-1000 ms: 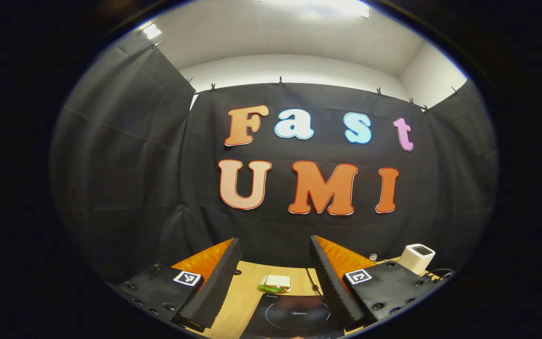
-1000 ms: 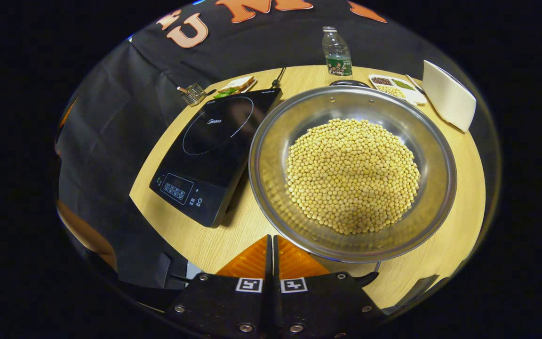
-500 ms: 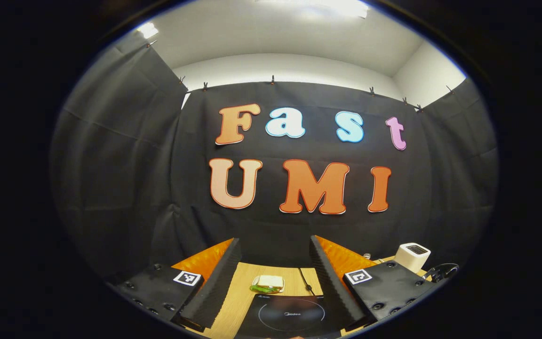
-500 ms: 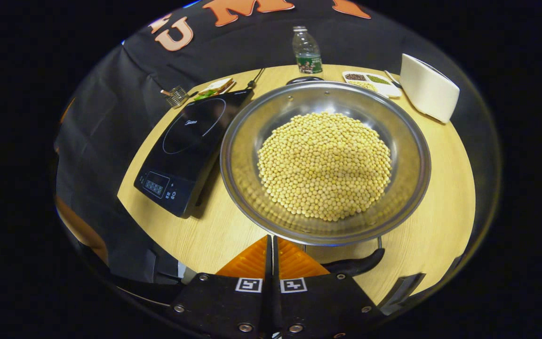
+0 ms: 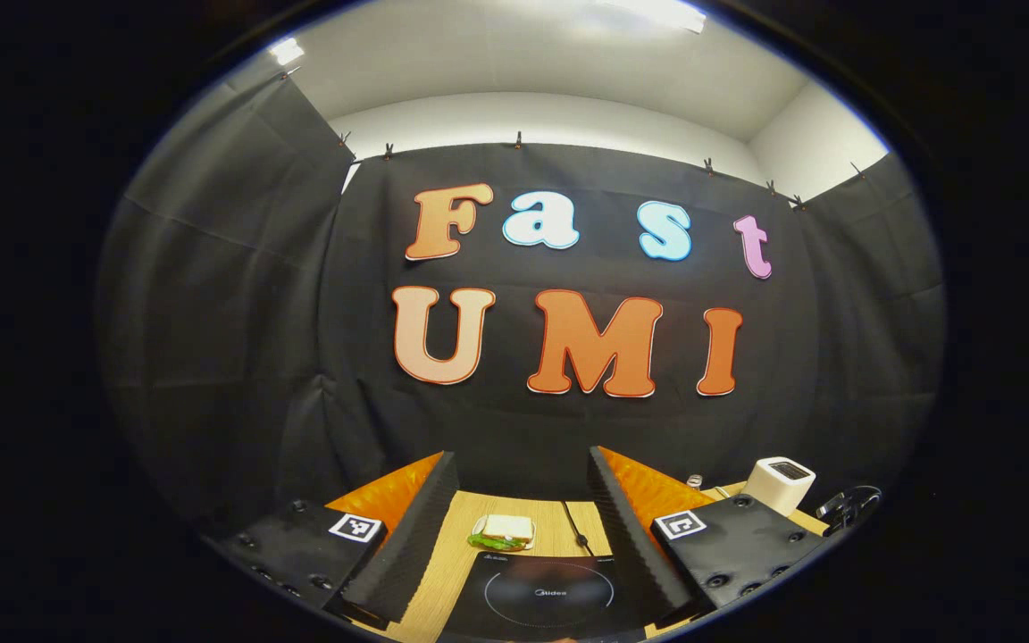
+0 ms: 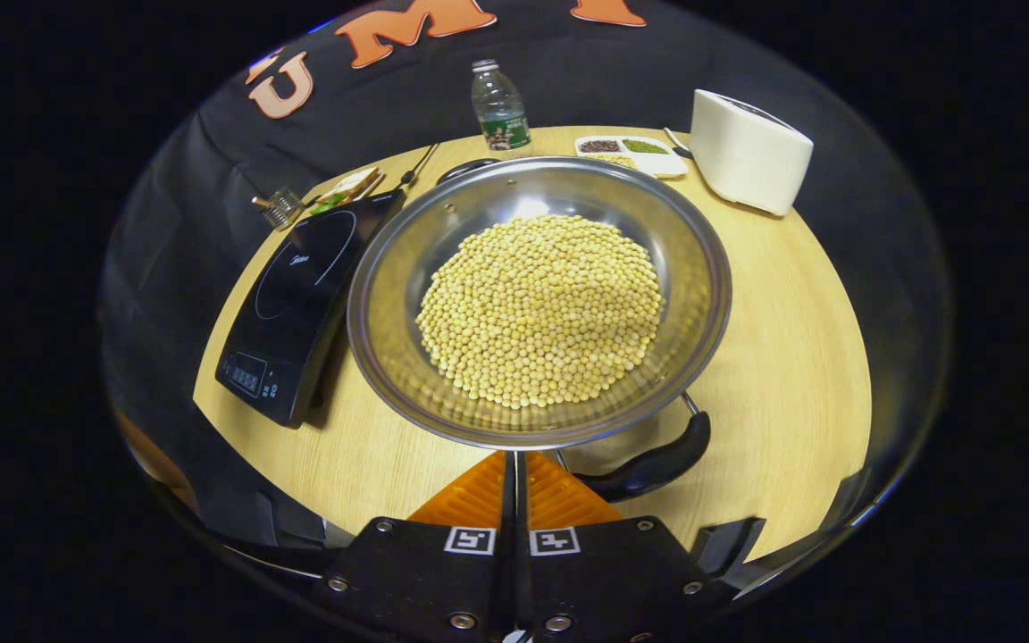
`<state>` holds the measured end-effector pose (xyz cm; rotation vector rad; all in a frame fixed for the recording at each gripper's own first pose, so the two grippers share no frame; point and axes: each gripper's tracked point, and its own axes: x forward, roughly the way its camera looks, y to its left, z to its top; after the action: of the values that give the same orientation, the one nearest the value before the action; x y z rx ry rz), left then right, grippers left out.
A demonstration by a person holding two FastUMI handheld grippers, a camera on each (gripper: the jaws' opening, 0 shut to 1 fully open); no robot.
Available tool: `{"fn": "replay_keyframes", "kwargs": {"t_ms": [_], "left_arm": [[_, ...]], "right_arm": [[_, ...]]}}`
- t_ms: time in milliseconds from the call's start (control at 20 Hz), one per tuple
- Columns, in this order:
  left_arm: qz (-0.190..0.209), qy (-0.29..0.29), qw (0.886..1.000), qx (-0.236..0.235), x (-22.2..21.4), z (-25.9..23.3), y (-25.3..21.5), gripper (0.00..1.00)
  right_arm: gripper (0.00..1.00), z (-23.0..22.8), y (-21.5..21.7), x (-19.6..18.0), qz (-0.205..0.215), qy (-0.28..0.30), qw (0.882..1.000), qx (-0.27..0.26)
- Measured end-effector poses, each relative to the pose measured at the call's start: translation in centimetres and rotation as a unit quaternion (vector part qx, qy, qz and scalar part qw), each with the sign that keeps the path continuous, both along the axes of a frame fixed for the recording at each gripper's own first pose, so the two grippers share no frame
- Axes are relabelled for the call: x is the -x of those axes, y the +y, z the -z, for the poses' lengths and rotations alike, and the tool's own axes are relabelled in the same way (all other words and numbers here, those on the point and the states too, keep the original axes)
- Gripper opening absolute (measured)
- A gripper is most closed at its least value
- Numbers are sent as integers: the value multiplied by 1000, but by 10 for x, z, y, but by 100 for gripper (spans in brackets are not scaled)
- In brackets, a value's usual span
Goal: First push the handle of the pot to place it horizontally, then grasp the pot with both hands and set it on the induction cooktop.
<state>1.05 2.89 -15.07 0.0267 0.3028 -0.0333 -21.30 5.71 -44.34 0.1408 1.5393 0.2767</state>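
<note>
Pot (image 6: 539,295): wide shiny steel bowl-shaped pan heaped with pale yellow beans (image 6: 539,308), resting on round light-wood table (image 6: 782,357), touching or just beside flat black induction cooktop (image 6: 296,286) at its 9 o'clock. Near black loop handle (image 6: 648,464) hanging at pot's 5 o'clock, just beside right gripper (image 6: 515,482), fingers pressed together on nothing, tips close under the rim at 6 o'clock. Far handle (image 6: 465,168) at 11 o'clock. Left gripper (image 5: 522,527) held level with fingers spread wide, grasping nothing, cooktop (image 5: 550,594) between and beyond the fingers.

Likely step: nudging the near handle up to horizontal. Risks: closed tips skidding off the rounded handle and shoving the rim, sliding the pot into the cooktop edge or tipping beans out; uneven two-handed lift with such a heavy load also spilling them.
</note>
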Motion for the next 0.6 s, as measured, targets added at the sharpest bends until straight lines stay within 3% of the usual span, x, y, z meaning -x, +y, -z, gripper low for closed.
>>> {"fn": "replay_keyframes", "kwargs": {"t_ms": [250, 600], "left_arm": [[9, 2, 1000, 6, -3, 4, -5, 92], [23, 3, 1000, -3, -8, 9, -11, 95]], "right_arm": [[0, 6, -20, -10, 20, 0, 1000, 12], [0, 11, -43, -21, 39, -8, 999, 34]]}}
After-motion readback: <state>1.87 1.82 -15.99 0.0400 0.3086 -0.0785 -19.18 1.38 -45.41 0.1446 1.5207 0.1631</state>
